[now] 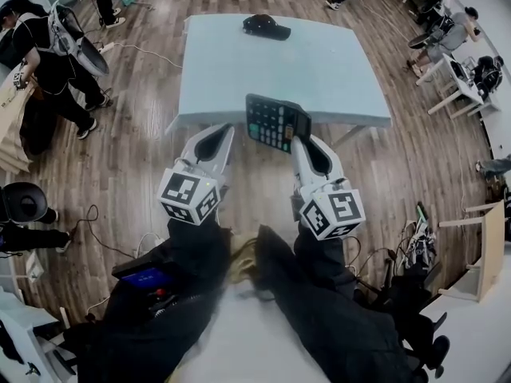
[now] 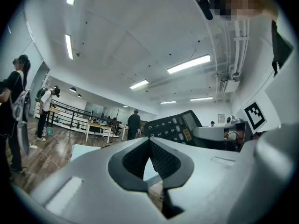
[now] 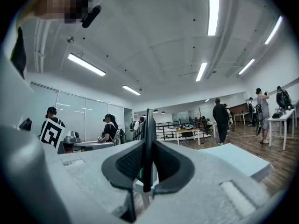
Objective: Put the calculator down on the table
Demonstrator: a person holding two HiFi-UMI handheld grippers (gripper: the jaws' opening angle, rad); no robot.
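The black calculator (image 1: 275, 122) hangs in the air just over the near edge of the pale blue table (image 1: 335, 70), keys facing up and tilted. My right gripper (image 1: 298, 140) is shut on its near right corner. In the right gripper view the calculator (image 3: 147, 139) shows edge-on as a thin dark slab between the pads. My left gripper (image 1: 224, 131) is beside it on the left, apart from it, jaws shut with nothing between them. From the left gripper (image 2: 149, 143) view, the calculator (image 2: 174, 126) sits up to the right.
A black cap (image 1: 267, 26) lies at the table's far edge. A person with a backpack (image 1: 48, 62) stands at the left. White desks (image 1: 455, 74) and seated people are at the right. Cables (image 1: 411, 242) lie on the wooden floor near my right.
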